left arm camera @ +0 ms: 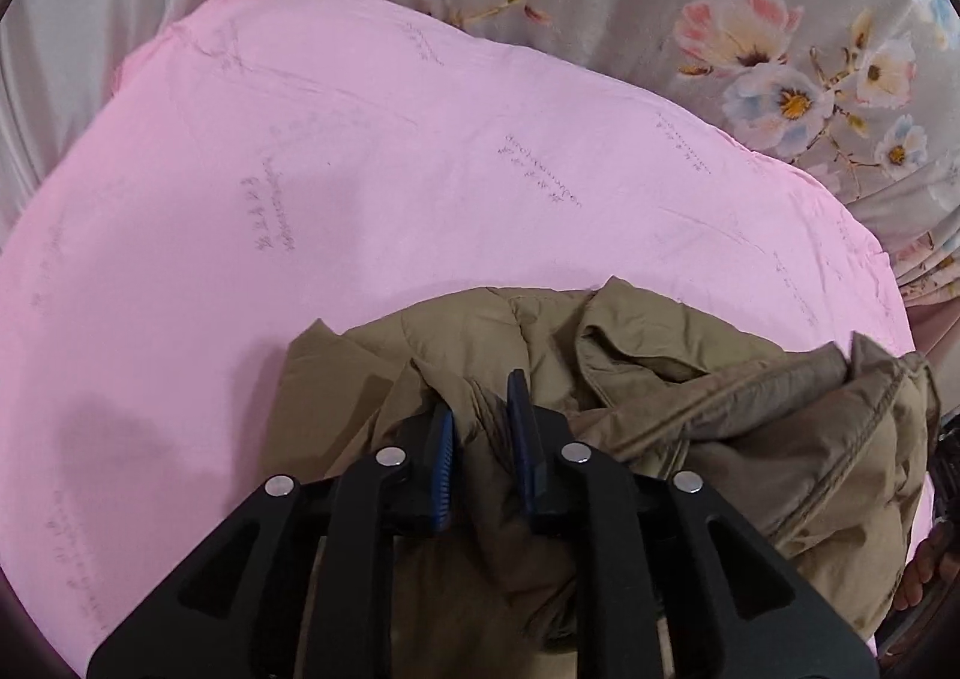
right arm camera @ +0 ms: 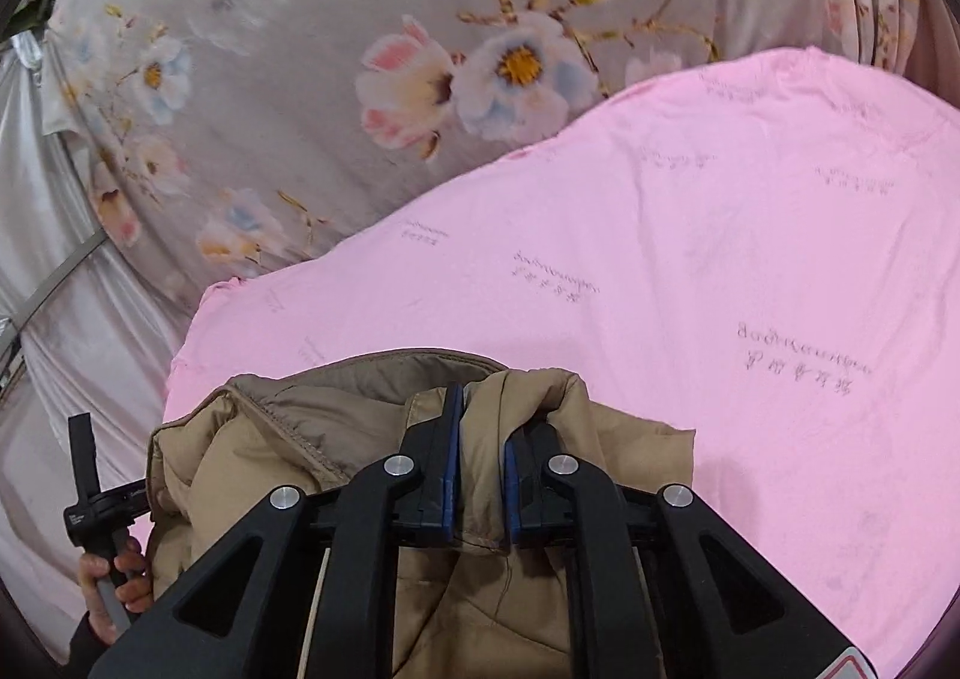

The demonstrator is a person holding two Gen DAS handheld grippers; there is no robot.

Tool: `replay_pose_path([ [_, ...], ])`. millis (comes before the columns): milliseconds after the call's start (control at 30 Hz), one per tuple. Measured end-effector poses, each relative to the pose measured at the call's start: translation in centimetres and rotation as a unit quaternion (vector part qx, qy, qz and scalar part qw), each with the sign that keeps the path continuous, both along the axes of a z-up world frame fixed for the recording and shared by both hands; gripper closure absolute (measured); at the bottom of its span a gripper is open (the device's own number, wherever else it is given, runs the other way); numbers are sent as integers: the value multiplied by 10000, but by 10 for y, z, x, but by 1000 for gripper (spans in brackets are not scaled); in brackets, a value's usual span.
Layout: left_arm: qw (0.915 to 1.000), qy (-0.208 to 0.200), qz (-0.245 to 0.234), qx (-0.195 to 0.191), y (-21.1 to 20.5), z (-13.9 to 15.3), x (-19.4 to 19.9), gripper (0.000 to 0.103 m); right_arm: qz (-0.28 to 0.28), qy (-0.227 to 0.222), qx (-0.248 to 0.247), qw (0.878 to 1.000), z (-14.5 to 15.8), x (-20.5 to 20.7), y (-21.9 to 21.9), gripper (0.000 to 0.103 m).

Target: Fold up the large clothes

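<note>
Pinching bunched tan jacket point(left arm camera: 630, 379) fabric, both grippers' fingers point(left arm camera: 522, 427) point(right arm camera: 453, 439) hold it crumpled, long axis unclear.

Pink sheet point(left arm camera: 420, 187) over floral bedding point(right arm camera: 300, 97).

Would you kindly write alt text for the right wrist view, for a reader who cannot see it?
The right gripper is clamped on a bunched fold of a tan padded jacket above a pink sheet printed with faint text. Grey floral fabric lies beyond the sheet, and at lower left a hand holds the other gripper's handle.
</note>
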State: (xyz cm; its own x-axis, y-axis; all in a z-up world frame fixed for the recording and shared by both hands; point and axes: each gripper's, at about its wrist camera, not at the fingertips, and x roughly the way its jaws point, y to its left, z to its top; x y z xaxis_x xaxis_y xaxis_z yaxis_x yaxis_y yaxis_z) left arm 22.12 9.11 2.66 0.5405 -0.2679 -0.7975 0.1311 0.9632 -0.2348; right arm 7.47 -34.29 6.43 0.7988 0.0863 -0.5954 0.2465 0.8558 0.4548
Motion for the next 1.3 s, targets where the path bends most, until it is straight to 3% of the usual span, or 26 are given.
replay_pose_path([
  [67,9999,-92,-41,-53,1,3,-3,83,-41,6,384,9993,-10,0,-9,89],
  [167,9986,-430,-197,-231,10,26,-19,76,32,-355,1267,9913,-7,-15,-27,75],
  [200,9978,-588,-202,-231,14,35,-24,65,51,-515,1510,9872,-2,-23,-32,64],
  [233,9966,-802,-124,-128,19,44,-30,48,25,-802,1774,9809,6,-35,-40,54],
  [300,9906,-1355,68,184,31,68,-46,45,-51,-1113,1792,9775,26,-55,-47,53],
  [367,9863,-1580,182,449,37,85,-55,45,-57,-1290,1477,9806,52,-71,-46,53],
  [500,9843,-1651,-132,616,12,104,-64,49,-107,-945,-247,9952,88,-71,-2,61],
  [600,9833,-1571,-466,790,-28,98,-60,52,299,-472,-1241,9907,87,-44,50,79],
  [767,9853,-937,-655,1265,-85,52,-25,71,757,219,-2275,9706,54,10,105,91],
  [900,9878,-642,-273,1389,-77,24,5,73,656,715,-2548,9621,23,40,95,93],
  [1133,9909,-244,108,1322,-51,-24,34,73,222,1428,-2211,9645,-34,64,45,96],
  [1300,9907,-369,215,1292,-51,-37,34,72,171,1426,-1883,9715,-57,66,35,96],
])
